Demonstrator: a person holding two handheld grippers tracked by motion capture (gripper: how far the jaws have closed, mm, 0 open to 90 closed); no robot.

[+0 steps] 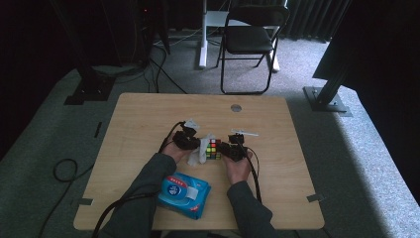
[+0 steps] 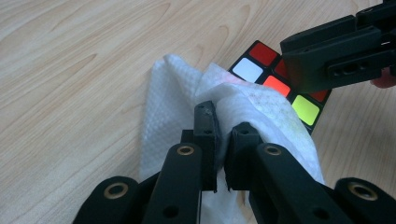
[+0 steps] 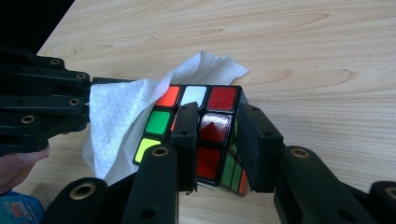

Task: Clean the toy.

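The right tongs (image 3: pixel 215 135) grip the multicoloured plastic puzzle cube (image 3: pixel 205 135) by one corner, so the crumpled white wet wipe (image 2: pixel 243 116) clamped in the left tongs (image 2: pixel 223 140) beside them may push it loose.

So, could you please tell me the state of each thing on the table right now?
Left gripper: shut on the wipe.
Wipe: crumpled, pressed against the cube.
Right gripper: shut on the cube.
Cube: scrambled, held at the table.
Wipes pack: lying flat, flap looks closed.
Chair: unfolded, vacant.
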